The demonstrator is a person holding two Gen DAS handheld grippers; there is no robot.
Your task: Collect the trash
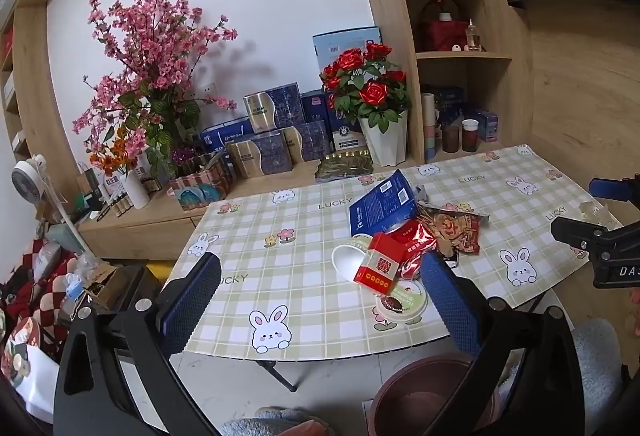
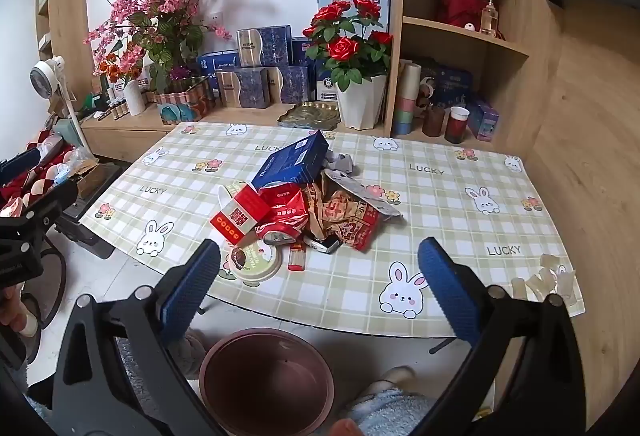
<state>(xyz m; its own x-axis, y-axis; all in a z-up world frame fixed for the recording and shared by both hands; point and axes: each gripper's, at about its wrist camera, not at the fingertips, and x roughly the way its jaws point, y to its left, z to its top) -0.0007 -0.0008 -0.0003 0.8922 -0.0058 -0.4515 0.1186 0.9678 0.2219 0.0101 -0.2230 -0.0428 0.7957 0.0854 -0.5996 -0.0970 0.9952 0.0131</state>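
Both tongs stand wide open and empty, the left tongs (image 1: 320,300) and right tongs (image 2: 318,286) held over the near edge of the bench (image 2: 460,196). The trash sits heaped mid-bench: a blue box (image 2: 294,162) at the far side, a red carton (image 2: 240,214) left, crumpled wrappers (image 2: 344,220) right, a round lid (image 2: 258,262) nearest. A brown bin (image 2: 266,382) stands on the floor below the near edge.
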